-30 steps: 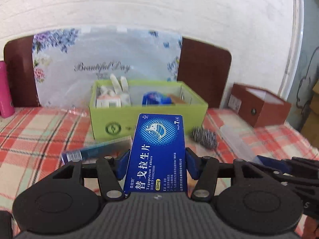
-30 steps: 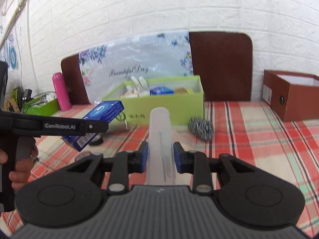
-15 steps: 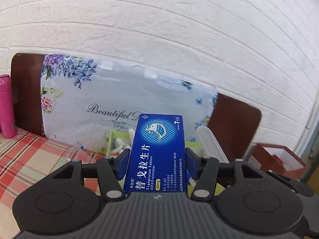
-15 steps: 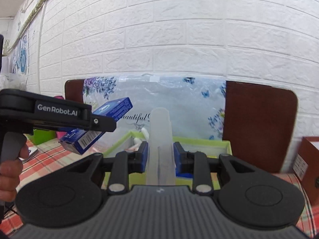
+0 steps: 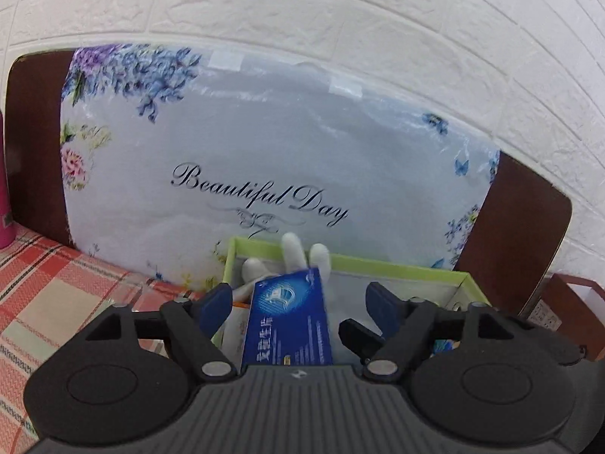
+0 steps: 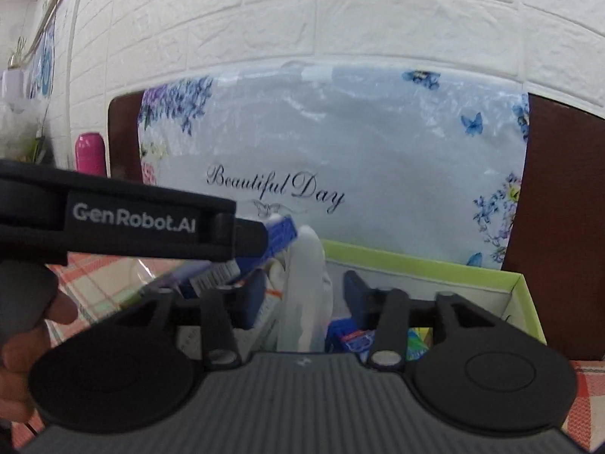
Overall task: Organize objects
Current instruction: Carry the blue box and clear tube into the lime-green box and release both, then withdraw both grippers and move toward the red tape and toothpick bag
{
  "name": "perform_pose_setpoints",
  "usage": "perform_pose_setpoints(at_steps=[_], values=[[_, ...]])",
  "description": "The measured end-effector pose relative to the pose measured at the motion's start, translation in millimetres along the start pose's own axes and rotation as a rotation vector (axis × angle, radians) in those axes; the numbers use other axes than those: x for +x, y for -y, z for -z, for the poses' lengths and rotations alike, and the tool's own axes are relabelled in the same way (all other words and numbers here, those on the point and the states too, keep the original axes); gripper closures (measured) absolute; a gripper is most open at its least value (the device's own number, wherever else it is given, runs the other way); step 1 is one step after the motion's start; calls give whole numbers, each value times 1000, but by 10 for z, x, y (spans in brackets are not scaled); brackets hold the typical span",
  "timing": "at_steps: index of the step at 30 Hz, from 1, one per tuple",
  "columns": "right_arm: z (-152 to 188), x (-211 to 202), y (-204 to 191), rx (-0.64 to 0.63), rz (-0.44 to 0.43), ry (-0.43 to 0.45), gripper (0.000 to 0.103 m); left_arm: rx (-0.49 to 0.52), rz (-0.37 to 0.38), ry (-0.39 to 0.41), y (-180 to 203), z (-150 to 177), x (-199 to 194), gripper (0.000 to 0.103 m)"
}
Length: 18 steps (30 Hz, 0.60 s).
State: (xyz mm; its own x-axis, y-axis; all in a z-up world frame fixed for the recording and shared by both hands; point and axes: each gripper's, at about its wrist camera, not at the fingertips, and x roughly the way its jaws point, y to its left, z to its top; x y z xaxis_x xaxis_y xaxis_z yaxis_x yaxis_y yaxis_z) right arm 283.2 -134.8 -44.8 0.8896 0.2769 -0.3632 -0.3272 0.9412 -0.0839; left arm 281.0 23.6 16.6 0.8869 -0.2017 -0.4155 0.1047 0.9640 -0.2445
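Both tongs have just been opening over the lime-green cardboard box (image 5: 397, 266). The left tongs (image 5: 298, 300) stand wide, their blue pads clear of the blue rectangular medicine carton with white lettering (image 5: 289, 321), which sits between them, tilted and blurred, apparently dropping free into the box's left end. The right tongs (image 6: 302, 299) are likewise spread, and the translucent white plastic tube (image 6: 306, 287) stands between the pads without either one pressing it; half a second ago both items were clamped firmly and held above the box. That reads as a release: two more objects are going into the container, so this step of the organizing looks nearly done, provided they settle inside and do not catch on the rim. Already in the box are a white glove-like item with upright fingers (image 5: 291, 251) and some blue packets (image 6: 349, 336) toward the right end. In the right view the left tool's black arm crosses the frame, held by the person's hand (image 6: 22, 344) at the lower left. Behind the box leans a pale floral plastic-wrapped package lettered "Beautiful Day" (image 5: 264, 159) against a dark brown headboard-like panel (image 5: 518, 227) and a white brick wall (image 5: 340, 11). A red and green checked cloth (image 5: 49, 287) covers the counter, with a pink bottle (image 6: 90, 153) far left.
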Motion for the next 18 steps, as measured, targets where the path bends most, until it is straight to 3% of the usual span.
perform_pose_setpoints(at_steps=[1, 3, 5, 6, 12, 18], values=[[52, -47, -11, -17, 14, 20, 35, -7, 5, 0, -39, 38, -37, 22], [136, -162, -21, -26, 33, 56, 15, -28, 23, 28, -120, 109, -153, 22], [194, -272, -7, -7, 46, 84, 2, -39, 11, 41, -155, 168, -270, 20], [208, -312, 1, 2, 48, 88, 0, -48, 5, 39, -166, 191, -315, 18], [191, -509, 63, 29, 89, 46, 0, -77, -1, -21, -127, 206, -505, 18], [225, -1035, 78, 90, 126, 27, 0, -40, -29, -7, 1, 277, -945, 18]])
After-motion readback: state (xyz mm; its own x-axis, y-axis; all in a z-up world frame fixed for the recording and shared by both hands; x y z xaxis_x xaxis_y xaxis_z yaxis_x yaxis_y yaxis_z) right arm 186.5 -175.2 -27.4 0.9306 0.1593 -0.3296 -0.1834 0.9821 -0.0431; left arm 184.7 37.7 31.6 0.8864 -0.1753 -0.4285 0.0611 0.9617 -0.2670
